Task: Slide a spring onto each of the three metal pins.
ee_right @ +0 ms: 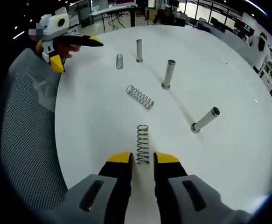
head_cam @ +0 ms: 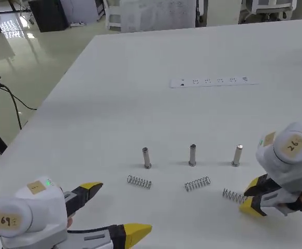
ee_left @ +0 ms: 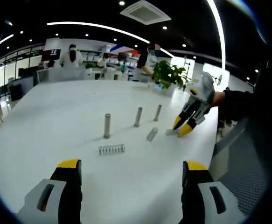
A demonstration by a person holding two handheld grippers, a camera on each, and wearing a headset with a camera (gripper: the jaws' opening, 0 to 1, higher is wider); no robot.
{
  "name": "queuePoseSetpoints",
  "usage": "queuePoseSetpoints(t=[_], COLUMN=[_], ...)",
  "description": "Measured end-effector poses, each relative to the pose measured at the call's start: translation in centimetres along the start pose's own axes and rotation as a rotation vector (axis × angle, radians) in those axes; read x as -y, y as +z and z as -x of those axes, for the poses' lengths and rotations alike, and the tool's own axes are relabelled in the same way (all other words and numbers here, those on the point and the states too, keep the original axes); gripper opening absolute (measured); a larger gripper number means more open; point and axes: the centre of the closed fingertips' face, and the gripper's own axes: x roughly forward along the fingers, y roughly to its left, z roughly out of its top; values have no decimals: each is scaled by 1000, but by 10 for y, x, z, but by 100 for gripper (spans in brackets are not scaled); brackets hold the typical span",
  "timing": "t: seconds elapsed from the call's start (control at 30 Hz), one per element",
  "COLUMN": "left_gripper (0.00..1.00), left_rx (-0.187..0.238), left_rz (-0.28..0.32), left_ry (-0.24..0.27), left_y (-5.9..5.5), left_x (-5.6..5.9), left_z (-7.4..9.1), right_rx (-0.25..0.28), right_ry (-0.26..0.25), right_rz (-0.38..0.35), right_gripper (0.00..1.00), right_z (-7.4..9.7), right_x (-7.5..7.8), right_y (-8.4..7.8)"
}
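Observation:
Three upright metal pins (head_cam: 146, 157) (head_cam: 192, 154) (head_cam: 237, 155) stand in a row on the white table (head_cam: 156, 109). A spring lies in front of each: left spring (head_cam: 139, 181), middle spring (head_cam: 197, 183), right spring (head_cam: 233, 195). My right gripper (head_cam: 252, 201) is down at the table, open by a narrow gap. The near end of the right spring (ee_right: 142, 143) lies between its fingertips (ee_right: 122, 159). My left gripper (head_cam: 114, 208) hovers wide open at the front left, short of the left spring (ee_left: 111, 149), with nothing in it.
A white power strip (head_cam: 213, 81) lies flat on the table beyond the pins. The table's left edge (head_cam: 47, 101) drops to the floor, with cables there. A mesh chair (ee_right: 28, 130) stands at the near edge. Two people and a plant (ee_left: 166, 74) are far behind.

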Motion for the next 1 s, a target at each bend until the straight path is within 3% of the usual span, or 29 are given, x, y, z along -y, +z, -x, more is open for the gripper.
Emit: queuePoseSetpoints(t=[0.27,0.6,1.0], left_gripper=[86,86,85], left_rx=[0,1,-8], left_rz=[-1,-6,-58], left_ry=[-3,-8,-22], left_y=[0,0,2], left_x=[0,1,5], left_z=[0,-1,-1], right_rx=[-1,4,23], right_ry=[7,2,8], right_rz=[22,-1,26], right_gripper=[8,7,7], right_z=[0,0,7], right_x=[-2,1,0], right_y=[0,0,16])
